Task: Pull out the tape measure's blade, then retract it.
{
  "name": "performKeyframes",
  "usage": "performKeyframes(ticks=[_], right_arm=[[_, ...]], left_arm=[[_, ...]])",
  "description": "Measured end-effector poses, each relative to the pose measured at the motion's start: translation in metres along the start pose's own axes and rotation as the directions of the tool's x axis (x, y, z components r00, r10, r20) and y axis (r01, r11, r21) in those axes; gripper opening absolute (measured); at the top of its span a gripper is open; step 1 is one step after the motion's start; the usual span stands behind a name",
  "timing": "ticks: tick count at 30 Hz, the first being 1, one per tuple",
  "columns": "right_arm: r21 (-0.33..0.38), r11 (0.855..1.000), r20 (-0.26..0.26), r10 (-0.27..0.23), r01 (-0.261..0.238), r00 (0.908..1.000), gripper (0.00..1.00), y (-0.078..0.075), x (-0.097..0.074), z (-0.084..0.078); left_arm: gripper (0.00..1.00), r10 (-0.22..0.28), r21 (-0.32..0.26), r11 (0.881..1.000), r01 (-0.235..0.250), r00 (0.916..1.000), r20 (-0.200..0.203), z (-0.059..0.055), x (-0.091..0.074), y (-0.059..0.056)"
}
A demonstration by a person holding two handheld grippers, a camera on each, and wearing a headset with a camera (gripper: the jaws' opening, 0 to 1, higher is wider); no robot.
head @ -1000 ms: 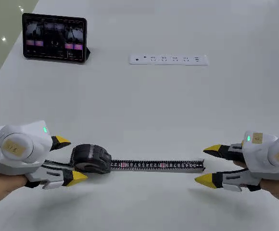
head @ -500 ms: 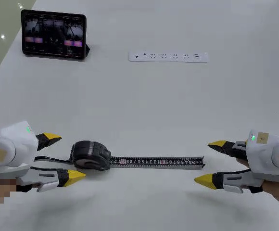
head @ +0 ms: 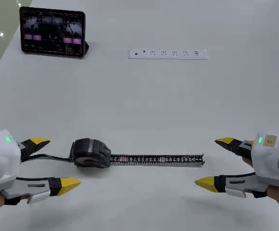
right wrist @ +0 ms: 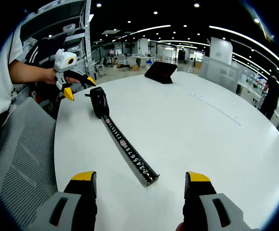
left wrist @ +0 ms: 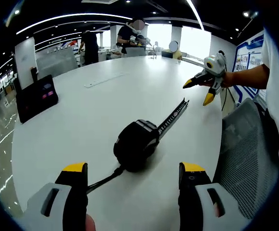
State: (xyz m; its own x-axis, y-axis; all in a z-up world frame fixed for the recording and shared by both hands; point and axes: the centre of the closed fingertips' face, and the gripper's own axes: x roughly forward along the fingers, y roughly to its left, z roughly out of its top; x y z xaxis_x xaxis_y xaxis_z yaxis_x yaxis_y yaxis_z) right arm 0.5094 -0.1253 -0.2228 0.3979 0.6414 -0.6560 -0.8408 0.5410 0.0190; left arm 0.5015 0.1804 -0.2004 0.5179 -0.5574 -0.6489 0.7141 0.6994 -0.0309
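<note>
The black tape measure (head: 90,153) lies on the white table (head: 144,106) with its blade (head: 156,160) pulled out to the right and lying flat. Its thin strap (head: 53,157) trails left between the fingers of my left gripper (head: 55,162), which is open, holds nothing and sits just left of the case. My right gripper (head: 214,161) is open too, a short way right of the blade's hooked tip. In the left gripper view the case (left wrist: 135,142) sits just ahead of the open jaws. The right gripper view has the blade (right wrist: 127,149) running away to the case (right wrist: 99,102).
A dark tablet (head: 53,32) stands at the far left of the table, and a white power strip (head: 168,54) lies at the far middle. A grey mesh chair (right wrist: 19,149) is at the table's near edge. People stand far behind the table (left wrist: 130,33).
My left gripper has drawn back to the left, off the tape measure's case. My right gripper has shifted a little right, away from the blade tip. The blade stays out.
</note>
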Motion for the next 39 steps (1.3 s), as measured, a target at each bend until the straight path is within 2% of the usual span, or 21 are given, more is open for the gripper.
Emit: performKeyframes(ticks=[10, 21, 30, 39], right_arm=[[0.012, 1.000, -0.002, -0.017, 0.017, 0.9999, 0.76, 0.005, -0.006, -0.005], [0.019, 0.999, 0.005, -0.039, 0.039, 0.9992, 0.77, 0.008, -0.015, -0.005], [0.034, 0.998, 0.010, -0.055, 0.055, 0.9984, 0.78, 0.015, -0.017, -0.009], [0.051, 0.996, 0.019, -0.073, 0.072, 0.9971, 0.78, 0.019, -0.023, -0.016]], left_arm=[[0.76, 0.010, -0.029, 1.000, -0.010, 0.9999, 0.011, -0.008, -0.008, -0.007], [0.77, 0.022, -0.057, 0.998, -0.019, 0.9991, 0.038, -0.009, -0.015, -0.012], [0.77, 0.023, -0.085, 0.996, -0.020, 0.9989, 0.040, -0.018, -0.017, -0.018], [0.77, 0.039, -0.128, 0.991, -0.033, 0.9982, 0.045, -0.028, -0.024, -0.019]])
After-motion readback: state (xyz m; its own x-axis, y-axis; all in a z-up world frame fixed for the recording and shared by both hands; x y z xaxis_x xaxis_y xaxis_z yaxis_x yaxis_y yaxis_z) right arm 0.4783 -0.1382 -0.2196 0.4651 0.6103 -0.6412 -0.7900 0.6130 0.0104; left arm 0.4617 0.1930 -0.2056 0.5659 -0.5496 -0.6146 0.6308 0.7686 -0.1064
